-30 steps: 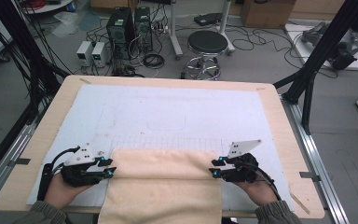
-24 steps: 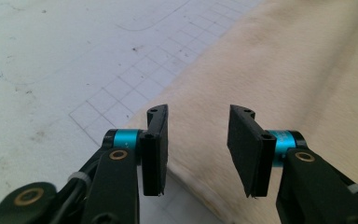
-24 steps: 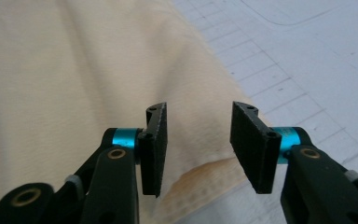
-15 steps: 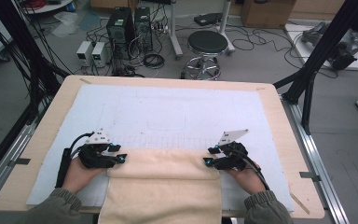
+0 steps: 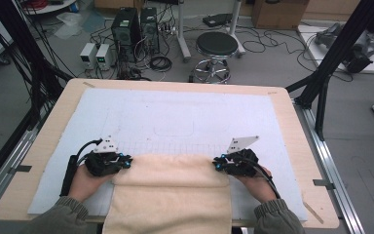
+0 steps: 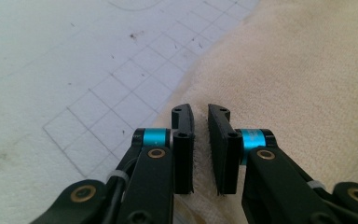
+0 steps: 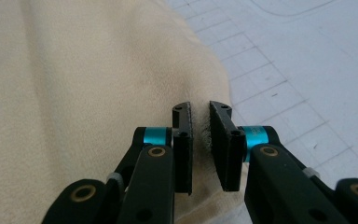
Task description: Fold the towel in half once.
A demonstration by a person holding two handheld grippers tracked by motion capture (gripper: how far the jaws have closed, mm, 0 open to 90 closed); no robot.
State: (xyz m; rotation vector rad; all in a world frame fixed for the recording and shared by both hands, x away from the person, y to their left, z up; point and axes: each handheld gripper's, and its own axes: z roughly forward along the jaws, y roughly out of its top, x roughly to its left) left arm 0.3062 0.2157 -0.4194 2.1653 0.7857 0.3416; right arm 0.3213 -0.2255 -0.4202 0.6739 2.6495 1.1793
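Cream folded terry towel [image 5: 170,187]: left gripper [image 5: 121,161] at 9 o'clock, right gripper [image 5: 220,163] at 3 o'clock, both level, jaws just closed, pinching its edges.

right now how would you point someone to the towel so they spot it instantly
Find the wooden table with the white mat. The towel lies at its near edge, between the two grippers, hanging over the front. It is the one cream, fuzzy cloth on the gridded mat.
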